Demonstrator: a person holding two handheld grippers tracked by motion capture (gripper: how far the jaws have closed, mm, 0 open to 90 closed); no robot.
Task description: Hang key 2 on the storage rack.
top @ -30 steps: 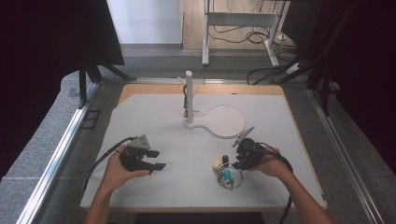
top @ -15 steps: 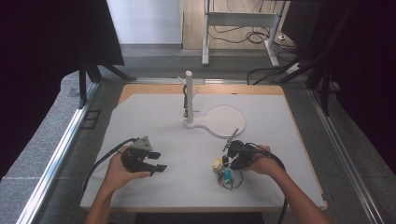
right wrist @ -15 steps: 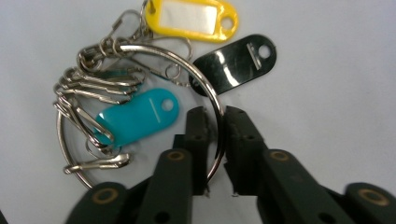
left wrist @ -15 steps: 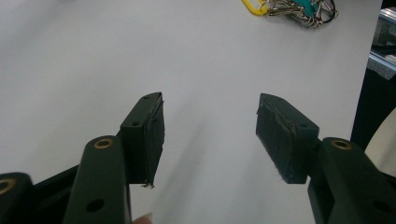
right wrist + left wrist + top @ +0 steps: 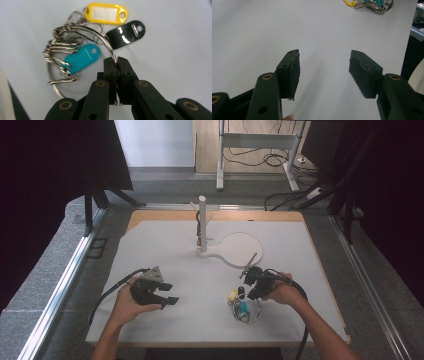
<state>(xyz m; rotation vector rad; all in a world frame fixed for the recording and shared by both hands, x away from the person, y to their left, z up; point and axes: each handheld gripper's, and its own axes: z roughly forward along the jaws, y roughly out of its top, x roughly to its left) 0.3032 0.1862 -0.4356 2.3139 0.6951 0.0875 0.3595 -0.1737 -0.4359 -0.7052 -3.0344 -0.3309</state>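
The key bunch (image 5: 75, 50) is a big metal ring carrying many small rings and 3 tags, 1 yellow (image 5: 105, 13), 1 black (image 5: 126, 32) and 1 teal (image 5: 81, 58); it lies on the white mat (image 5: 165, 245) at 5 o'clock from the white post (image 5: 202, 222), near the front edge, with much bare mat at its 9 o'clock. The right gripper (image 5: 116, 62) has just been closing and now pinches the big ring's wire, hand low at the bunch's 2 o'clock. The left gripper (image 5: 324, 70) rests well apart, its jaws wide open over bare mat.
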